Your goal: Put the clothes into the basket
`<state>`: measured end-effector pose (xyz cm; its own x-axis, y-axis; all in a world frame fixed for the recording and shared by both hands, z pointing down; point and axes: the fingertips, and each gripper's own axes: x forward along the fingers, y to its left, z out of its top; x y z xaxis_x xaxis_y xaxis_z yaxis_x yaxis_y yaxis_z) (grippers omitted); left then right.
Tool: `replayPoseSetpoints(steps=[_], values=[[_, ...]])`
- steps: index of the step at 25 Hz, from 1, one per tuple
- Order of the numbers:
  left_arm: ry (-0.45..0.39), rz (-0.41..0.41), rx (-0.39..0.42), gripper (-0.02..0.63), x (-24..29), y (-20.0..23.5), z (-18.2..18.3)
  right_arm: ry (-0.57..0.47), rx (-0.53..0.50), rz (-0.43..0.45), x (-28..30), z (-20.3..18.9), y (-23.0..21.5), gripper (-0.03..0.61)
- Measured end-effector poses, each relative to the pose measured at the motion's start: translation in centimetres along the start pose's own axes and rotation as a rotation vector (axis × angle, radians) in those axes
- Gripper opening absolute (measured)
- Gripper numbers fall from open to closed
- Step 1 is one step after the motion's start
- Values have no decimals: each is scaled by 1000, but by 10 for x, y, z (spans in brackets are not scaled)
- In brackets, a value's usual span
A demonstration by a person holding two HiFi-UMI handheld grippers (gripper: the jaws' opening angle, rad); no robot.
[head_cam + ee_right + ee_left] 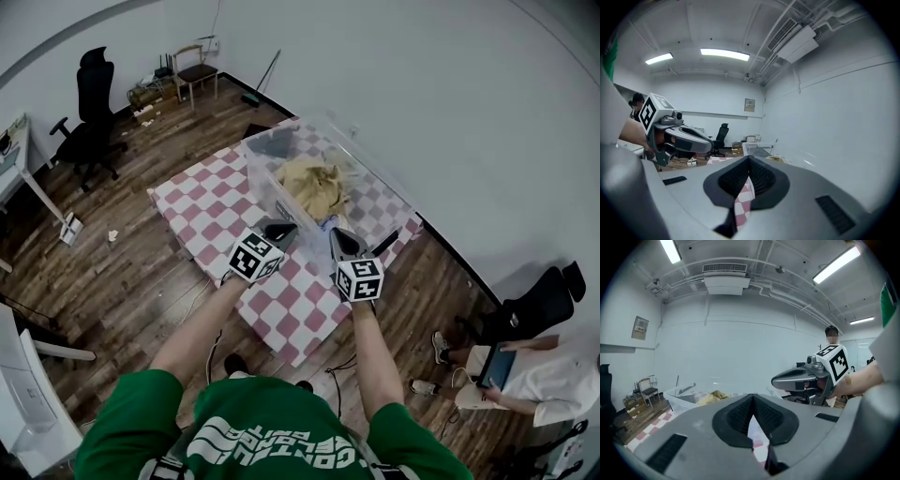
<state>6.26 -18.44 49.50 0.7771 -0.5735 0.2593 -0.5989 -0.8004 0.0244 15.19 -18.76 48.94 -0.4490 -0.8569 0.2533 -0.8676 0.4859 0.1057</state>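
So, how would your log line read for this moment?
left gripper: shut, empty | right gripper: shut, empty | tan clothes: in clear basket on checkered table

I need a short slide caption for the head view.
Left gripper and right gripper, shut, near basket holding tan clothes.

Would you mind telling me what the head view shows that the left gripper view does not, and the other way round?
Only the head view shows the marker cube on the left gripper and the person's left forearm. Only the left gripper view shows the ceiling lights, the ceiling air unit, the wall frame and that gripper's shut, empty jaws up close. Both show the right gripper, the clear basket with yellowish clothes inside, and the checkered table.
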Motion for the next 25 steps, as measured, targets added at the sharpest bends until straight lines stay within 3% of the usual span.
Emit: replayPoseSetpoints(steps=[12, 25], values=[[6, 21, -50, 3, 26, -44, -20, 40, 4, 64, -24, -40, -23, 9], [9, 35, -52, 3, 32, -63, -20, 53, -9, 68, -38, -51, -40, 9]])
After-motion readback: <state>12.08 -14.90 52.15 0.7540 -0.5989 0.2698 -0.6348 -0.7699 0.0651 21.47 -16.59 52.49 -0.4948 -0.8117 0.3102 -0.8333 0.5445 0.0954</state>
